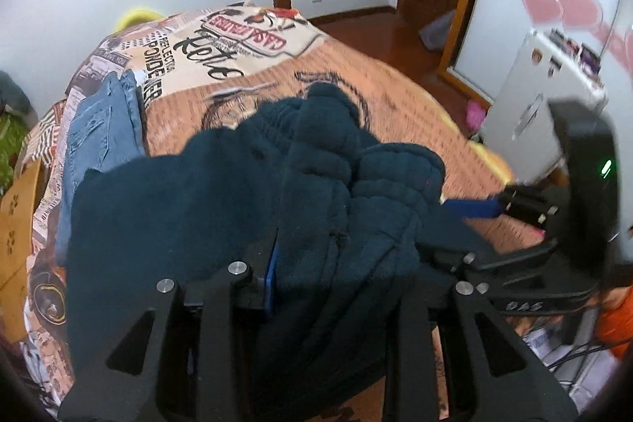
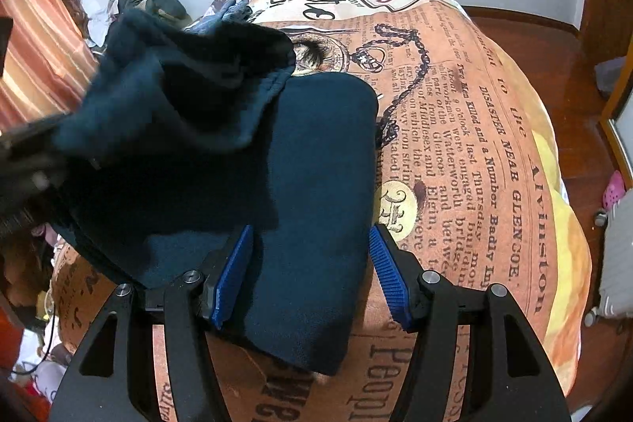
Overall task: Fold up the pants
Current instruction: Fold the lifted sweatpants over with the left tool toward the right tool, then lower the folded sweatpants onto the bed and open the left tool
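Observation:
Dark teal fleece pants (image 2: 308, 184) lie on the bed, partly folded. In the left wrist view the pants (image 1: 221, 208) bunch up over my left gripper (image 1: 340, 263), which is shut on a lifted part of the fabric; only one blue pad (image 1: 271, 273) shows. In the right wrist view my right gripper (image 2: 310, 271) is open, its blue pads (image 2: 233, 271) straddling the near folded end without pinching it. The right gripper (image 1: 510, 208) also shows at the right of the left wrist view. The left gripper's blurred body (image 2: 27, 165) holds the raised flap at the left.
The bed has an orange newspaper-print cover (image 2: 474, 145). Folded blue jeans (image 1: 103, 129) lie at the far left of the bed. A white cabinet (image 1: 546, 97) and wooden floor (image 2: 554, 66) are to the right. A wooden chair (image 1: 16, 224) stands at the left.

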A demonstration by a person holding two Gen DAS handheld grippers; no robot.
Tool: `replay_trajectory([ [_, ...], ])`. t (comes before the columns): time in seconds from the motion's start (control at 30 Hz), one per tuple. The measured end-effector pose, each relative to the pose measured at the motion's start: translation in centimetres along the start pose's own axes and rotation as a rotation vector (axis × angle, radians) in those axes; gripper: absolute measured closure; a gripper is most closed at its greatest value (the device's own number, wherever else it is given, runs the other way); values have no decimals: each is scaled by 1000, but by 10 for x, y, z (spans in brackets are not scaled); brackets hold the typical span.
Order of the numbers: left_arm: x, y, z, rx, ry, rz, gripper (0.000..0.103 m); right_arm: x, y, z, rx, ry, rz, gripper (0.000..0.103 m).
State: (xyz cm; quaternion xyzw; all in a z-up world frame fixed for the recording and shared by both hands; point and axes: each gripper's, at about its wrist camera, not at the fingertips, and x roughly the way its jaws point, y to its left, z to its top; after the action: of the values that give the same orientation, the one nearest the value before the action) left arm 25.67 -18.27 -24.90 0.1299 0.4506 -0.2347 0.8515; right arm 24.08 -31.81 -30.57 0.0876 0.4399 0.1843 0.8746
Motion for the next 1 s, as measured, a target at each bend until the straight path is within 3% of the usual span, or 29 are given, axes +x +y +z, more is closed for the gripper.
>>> replay_trajectory([
  [0.23, 1, -5, -5, 6, 21, 10, 69, -9, 1, 4, -17, -13, -16, 46],
  [0.43, -5, -5, -10, -9, 27, 19, 63, -40, -2, 15, -22, -93, -50, 46],
  [0.5, -10, -7, -12, -13, 35, -21, 45, -45, -2, 17, -21, -107, -57, 46],
  [0.6, -21, -10, -17, -9, 26, -64, 29, -47, 0, 16, -19, -111, -60, 46],
  [0.7, -37, -7, -19, -40, -6, -95, 24, -46, 2, 14, -17, -108, -60, 46],
  [0.9, -85, 29, -8, -130, -131, -69, 22, -48, 5, 11, -28, -99, -73, 46],
  [1.0, -101, 64, 6, -163, -204, 40, 10, -47, 8, 5, -34, -80, -63, 46],
])
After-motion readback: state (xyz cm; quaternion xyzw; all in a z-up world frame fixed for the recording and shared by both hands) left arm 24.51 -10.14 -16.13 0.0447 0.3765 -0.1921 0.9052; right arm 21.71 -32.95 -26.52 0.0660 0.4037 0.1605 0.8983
